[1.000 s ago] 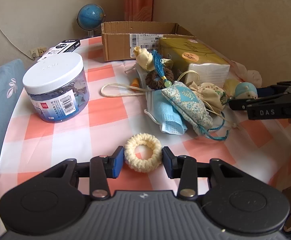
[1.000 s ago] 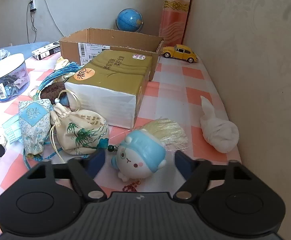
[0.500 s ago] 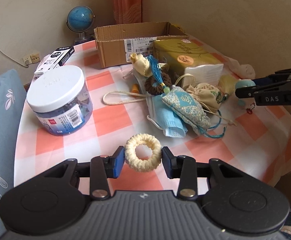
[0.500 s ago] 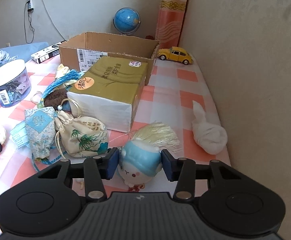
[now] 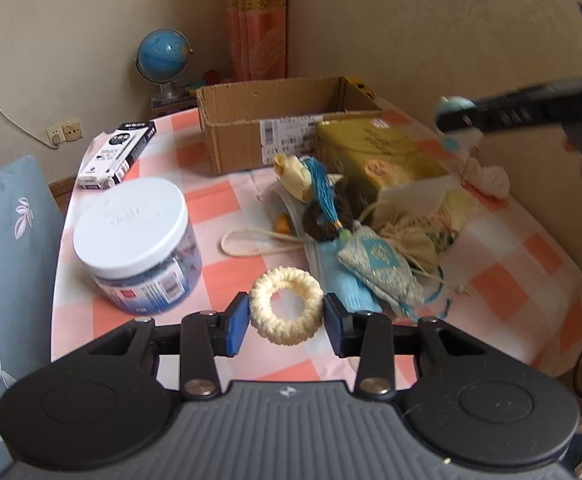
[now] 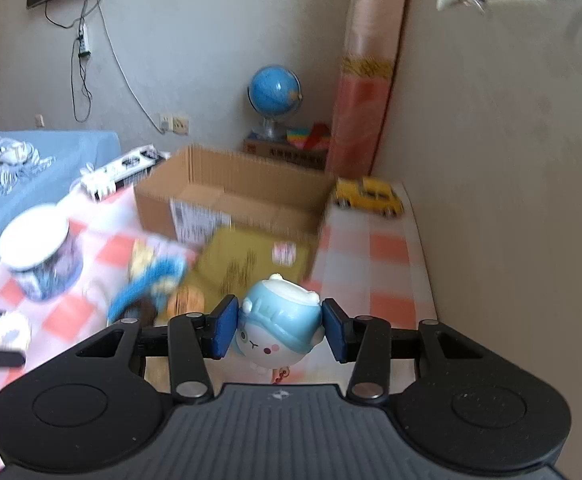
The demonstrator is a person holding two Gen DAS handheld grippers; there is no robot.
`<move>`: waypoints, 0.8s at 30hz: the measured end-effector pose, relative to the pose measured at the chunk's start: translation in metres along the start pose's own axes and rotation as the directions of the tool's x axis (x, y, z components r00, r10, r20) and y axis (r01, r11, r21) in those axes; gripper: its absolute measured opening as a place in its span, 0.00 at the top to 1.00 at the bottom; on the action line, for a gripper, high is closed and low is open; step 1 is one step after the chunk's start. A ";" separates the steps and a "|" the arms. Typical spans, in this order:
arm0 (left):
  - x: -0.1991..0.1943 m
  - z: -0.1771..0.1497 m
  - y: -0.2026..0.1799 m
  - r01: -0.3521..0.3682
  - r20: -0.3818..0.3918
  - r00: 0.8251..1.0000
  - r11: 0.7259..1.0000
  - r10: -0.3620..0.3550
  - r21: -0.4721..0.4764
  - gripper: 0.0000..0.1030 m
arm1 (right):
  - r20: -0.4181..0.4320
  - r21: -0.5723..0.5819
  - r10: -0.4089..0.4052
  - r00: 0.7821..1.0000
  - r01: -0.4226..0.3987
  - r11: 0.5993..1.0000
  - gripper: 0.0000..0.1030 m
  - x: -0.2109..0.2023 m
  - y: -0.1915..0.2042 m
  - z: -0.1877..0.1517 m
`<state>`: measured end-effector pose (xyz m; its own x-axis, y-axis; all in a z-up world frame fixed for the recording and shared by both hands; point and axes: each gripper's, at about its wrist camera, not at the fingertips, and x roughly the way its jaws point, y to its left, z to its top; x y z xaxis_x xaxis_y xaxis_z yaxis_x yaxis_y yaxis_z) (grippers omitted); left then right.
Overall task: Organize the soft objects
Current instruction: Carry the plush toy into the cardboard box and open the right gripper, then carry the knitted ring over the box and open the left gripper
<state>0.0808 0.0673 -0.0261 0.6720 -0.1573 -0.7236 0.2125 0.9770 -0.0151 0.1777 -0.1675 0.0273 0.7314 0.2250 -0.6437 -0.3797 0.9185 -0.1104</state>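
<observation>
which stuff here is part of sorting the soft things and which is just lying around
Part of the job: cream scrunchie in the left tongs; blue plush toy in the right tongs; embroidered pouch; cardboard box.

Lying about: plastic jar, globe, yellow toy car.

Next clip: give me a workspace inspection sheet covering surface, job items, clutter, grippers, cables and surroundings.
Surface: checked tablecloth, crowded.
Job's things: cream knitted ring and blue-capped plush toy both gripped; pouches and face mask piled beside the tissue pack; cardboard box open.
Clutter: lidded plastic jar, toy car, small carton.
Grippers: left hand-held gripper shut on the ring; right hand-held gripper, jaws just closed, clamps the toy.
Cables: wall cord to a socket.
Surroundings: globe, curtain.
</observation>
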 end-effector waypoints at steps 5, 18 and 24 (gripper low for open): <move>0.003 0.006 0.006 -0.003 0.006 1.000 1.000 0.003 -0.022 0.62 | 0.031 -0.023 0.023 0.999 -0.022 0.999 0.51 0.028 -0.005 0.046; 0.019 0.012 0.023 -0.034 -0.014 0.999 0.997 0.033 -0.068 0.62 | 0.001 -0.045 0.038 0.999 -0.038 0.998 0.42 0.110 -0.009 0.105; 0.022 0.021 0.022 -0.034 -0.012 0.999 0.999 0.034 -0.040 0.62 | 0.028 -0.003 0.049 0.998 -0.049 0.999 0.00 0.093 -0.015 0.088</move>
<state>0.1148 0.0827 -0.0277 0.6701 -0.1227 -0.7321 0.1612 0.9868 -0.0178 0.3010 -0.1318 0.0353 0.7277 0.2785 -0.6269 -0.4167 0.9054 -0.0814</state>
